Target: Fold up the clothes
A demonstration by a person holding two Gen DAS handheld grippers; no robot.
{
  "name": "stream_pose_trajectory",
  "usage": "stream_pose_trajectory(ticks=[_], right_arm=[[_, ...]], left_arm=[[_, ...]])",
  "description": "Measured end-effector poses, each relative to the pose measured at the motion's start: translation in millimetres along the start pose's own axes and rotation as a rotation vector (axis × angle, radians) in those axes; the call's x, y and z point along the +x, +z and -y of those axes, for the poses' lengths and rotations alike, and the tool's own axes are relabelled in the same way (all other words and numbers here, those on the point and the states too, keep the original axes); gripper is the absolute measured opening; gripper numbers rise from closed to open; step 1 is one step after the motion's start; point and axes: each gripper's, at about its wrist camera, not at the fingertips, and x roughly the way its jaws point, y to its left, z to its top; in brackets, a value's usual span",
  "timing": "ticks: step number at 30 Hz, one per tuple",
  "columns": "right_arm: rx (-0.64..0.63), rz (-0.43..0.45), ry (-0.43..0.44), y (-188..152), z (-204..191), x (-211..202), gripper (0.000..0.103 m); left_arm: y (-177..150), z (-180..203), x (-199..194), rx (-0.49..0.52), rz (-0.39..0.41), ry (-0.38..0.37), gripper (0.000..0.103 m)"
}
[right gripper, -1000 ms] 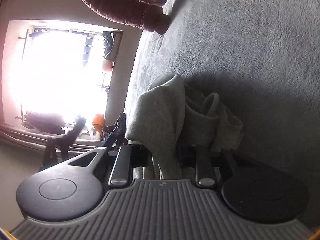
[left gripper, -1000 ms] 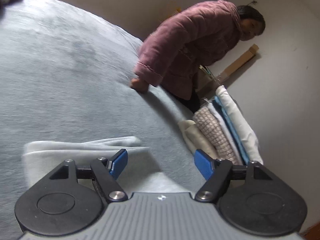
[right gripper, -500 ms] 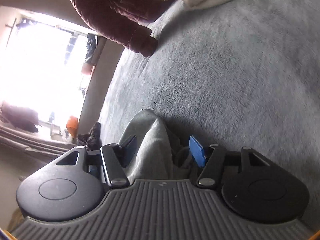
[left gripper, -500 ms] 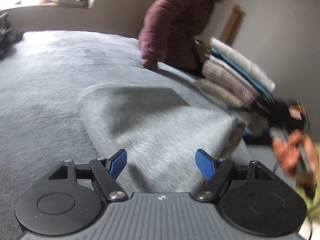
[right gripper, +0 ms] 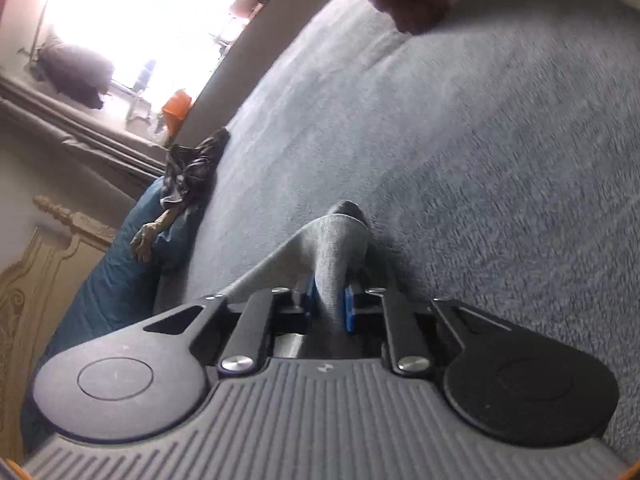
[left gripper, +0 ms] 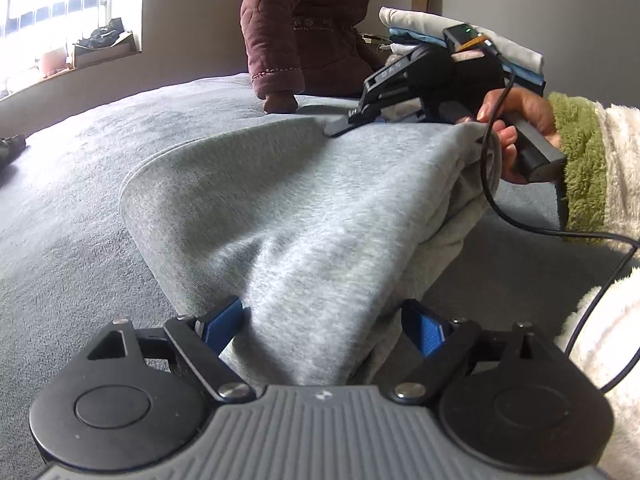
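- The left gripper (left gripper: 322, 326) sits at the near end of the grey garment (left gripper: 304, 200), its jaws opening wide with cloth bunched between the blue pads, apparently not pinched.
- The grey garment lies partly doubled over on the grey bed cover (left gripper: 72, 168), so folding looks mid-way, not yet squared.
- At the garment's far edge, the right gripper (left gripper: 340, 130) is closing tight on a fold, tilted down, held by the right hand (left gripper: 516, 128).
- Beyond the garment, a stack of folded clothes (left gripper: 460, 36) suggests earlier items are done.
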Motion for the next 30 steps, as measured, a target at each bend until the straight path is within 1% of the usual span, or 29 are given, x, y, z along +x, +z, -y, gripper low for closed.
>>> stream_pose_trajectory(ticks=[1, 3, 6, 8, 10, 11, 12, 13, 14, 15, 16, 18, 20, 21, 22, 23, 24, 25, 26, 27, 28, 29, 30], right_arm=[[-0.026, 0.024, 0.032, 1, -6, -4, 0.010], [-0.085, 0.079, 0.142, 8, -18, -10, 0.009], [-0.154, 0.125, 0.208, 21, -23, -1, 0.009], [-0.129, 0.092, 0.143, 26, -8, 20, 0.010], [0.009, 0.008, 0.060, 27, 22, 41, 0.018], [0.048, 0.009, 0.045, 24, 30, 39, 0.030], [0.086, 0.010, 0.030, 21, 38, 35, 0.035], [0.109, 0.029, 0.038, 18, 40, 25, 0.035], [0.130, 0.046, 0.056, 14, 41, 12, 0.041], [0.152, 0.064, 0.073, 11, 42, -1, 0.055], [0.172, 0.081, 0.090, 7, 42, -13, 0.060], [0.179, 0.101, 0.103, -3, 40, -37, 0.068], [0.180, 0.064, 0.102, -14, 36, -47, 0.076], [0.171, 0.038, 0.097, -21, 32, -50, 0.077], [0.145, 0.005, 0.074, -27, 26, -47, 0.077], [0.117, -0.026, 0.052, -33, 21, -45, 0.073], [0.073, -0.033, 0.020, -38, 12, -45, 0.044], [0.029, -0.039, -0.012, -43, 4, -45, 0.026], [-0.013, -0.044, -0.041, -48, -4, -45, 0.021], [-0.020, -0.021, -0.018, -51, -6, -53, 0.017], [-0.026, 0.002, 0.005, -54, -9, -61, 0.016], [-0.021, 0.013, 0.029, -58, -5, -68, 0.015], [-0.029, 0.017, 0.021, -63, 0, -70, 0.015]], left_arm=[[0, 0, -1, -0.001, 0.005, 0.005, 0.084], [1, 1, -2, 0.006, 0.012, 0.018, 0.081], [5, -1, -1, 0.008, 0.009, 0.025, 0.081], [6, -3, 2, 0.002, -0.002, 0.021, 0.081], [9, -5, 0, -0.008, 0.003, 0.003, 0.081], [9, -8, -2, -0.015, 0.009, -0.008, 0.081], [10, -10, -6, -0.024, 0.016, -0.020, 0.082], [10, -13, -9, -0.033, 0.022, -0.031, 0.082], [11, -16, -12, -0.042, 0.029, -0.043, 0.082], [11, -18, -16, -0.042, 0.043, -0.049, 0.082], [11, -17, -22, -0.026, 0.068, -0.049, 0.082], [15, -9, -26, 0.035, 0.109, -0.045, 0.082], [18, 2, -26, 0.107, 0.136, -0.040, 0.082], [20, 10, -22, 0.150, 0.132, -0.037, 0.080], [20, 17, -17, 0.187, 0.126, -0.036, 0.073], [19, 22, -12, 0.216, 0.118, -0.032, 0.067], [17, 27, -8, 0.245, 0.111, -0.024, 0.059], [14, 32, -4, 0.273, 0.103, -0.015, 0.054], [12, 37, -1, 0.304, 0.101, -0.005, 0.051], [10, 39, -2, 0.335, 0.100, 0.004, 0.044], [9, 39, -2, 0.356, 0.096, 0.005, 0.039], [7, 38, -3, 0.365, 0.092, -0.003, 0.038], [6, 36, -4, 0.367, 0.087, -0.018, 0.038]])
